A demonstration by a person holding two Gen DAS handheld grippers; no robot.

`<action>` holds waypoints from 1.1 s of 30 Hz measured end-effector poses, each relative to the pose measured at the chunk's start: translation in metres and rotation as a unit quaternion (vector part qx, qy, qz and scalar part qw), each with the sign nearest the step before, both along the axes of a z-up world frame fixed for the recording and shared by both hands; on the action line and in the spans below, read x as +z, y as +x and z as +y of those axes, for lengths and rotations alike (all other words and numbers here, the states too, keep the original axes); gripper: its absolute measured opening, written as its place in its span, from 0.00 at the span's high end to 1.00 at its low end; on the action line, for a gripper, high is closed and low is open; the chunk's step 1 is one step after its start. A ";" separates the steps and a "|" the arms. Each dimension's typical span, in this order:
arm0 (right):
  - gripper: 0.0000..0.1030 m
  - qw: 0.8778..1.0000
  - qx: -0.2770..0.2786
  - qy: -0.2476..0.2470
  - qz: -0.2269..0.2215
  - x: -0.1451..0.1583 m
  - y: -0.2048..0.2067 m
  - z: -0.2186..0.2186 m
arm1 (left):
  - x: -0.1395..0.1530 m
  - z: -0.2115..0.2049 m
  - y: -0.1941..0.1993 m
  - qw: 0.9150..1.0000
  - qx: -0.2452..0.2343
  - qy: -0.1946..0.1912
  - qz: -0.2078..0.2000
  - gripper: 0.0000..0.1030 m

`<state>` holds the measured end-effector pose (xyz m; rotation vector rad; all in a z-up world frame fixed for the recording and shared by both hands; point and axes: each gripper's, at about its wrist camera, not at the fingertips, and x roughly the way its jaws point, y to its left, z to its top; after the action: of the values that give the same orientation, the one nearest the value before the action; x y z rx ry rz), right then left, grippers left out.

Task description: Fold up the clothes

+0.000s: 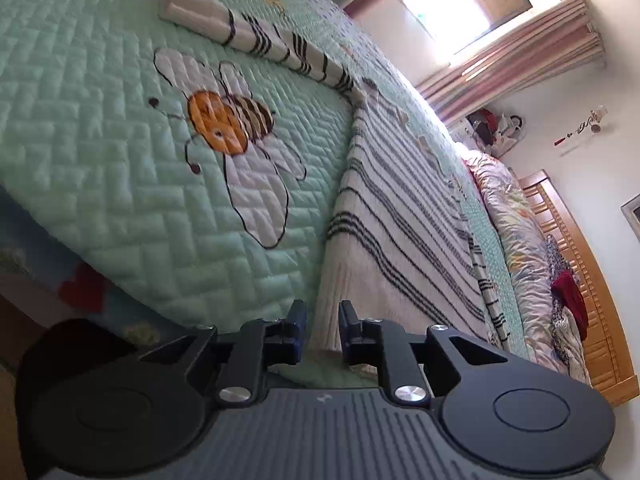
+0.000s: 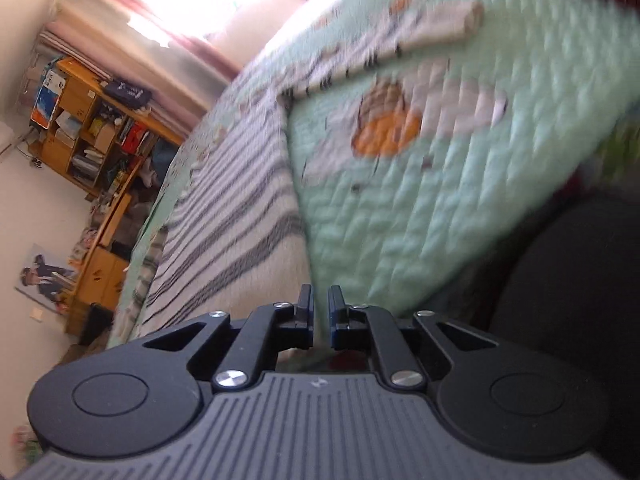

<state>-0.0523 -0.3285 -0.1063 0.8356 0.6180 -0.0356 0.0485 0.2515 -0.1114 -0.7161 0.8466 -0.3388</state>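
A white sweater with dark stripes (image 1: 404, 240) lies spread flat on a green quilted bedspread (image 1: 100, 152), one sleeve (image 1: 256, 36) stretched out to the side. My left gripper (image 1: 322, 312) sits at the sweater's hem corner, jaws narrowly apart with the hem edge between them. The right wrist view is blurred: the sweater (image 2: 224, 216) lies to the left, its other sleeve (image 2: 420, 36) stretched away. My right gripper (image 2: 320, 300) is at the hem's other corner, jaws nearly closed around the fabric edge.
A bee pattern (image 1: 224, 120) marks the bedspread beside the sweater. Piled bedding and clothes (image 1: 532, 264) lie along a wooden headboard (image 1: 592, 280). A wooden shelf with books (image 2: 92, 128) stands by the curtained window. A dark object (image 2: 580, 280) sits at right.
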 end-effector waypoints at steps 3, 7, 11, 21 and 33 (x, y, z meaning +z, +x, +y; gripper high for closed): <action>0.86 0.999 0.000 -0.003 -0.041 0.016 0.003 -0.003 | 0.019 0.010 -0.006 0.999 0.015 0.002 -0.030 0.77; 0.73 0.998 0.012 0.018 -0.057 0.014 0.023 0.004 | 0.041 -0.003 -0.004 0.998 0.014 0.011 -0.067 0.69; 0.73 0.996 0.041 0.041 -0.061 0.004 0.036 0.026 | 0.048 -0.028 -0.002 0.996 -0.008 0.008 -0.086 0.55; 0.67 1.000 0.009 0.007 0.022 -0.023 0.030 0.015 | 0.021 -0.092 0.013 0.991 -0.072 0.098 -0.053 0.54; 0.41 0.980 0.074 -0.180 -0.037 0.023 0.119 0.081 | 0.022 -0.187 0.051 0.927 -0.093 0.339 -0.134 0.05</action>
<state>0.0668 -0.2479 -0.0835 0.4380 0.5812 0.0187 0.1000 0.0640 -0.0898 0.0588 0.7053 -0.2784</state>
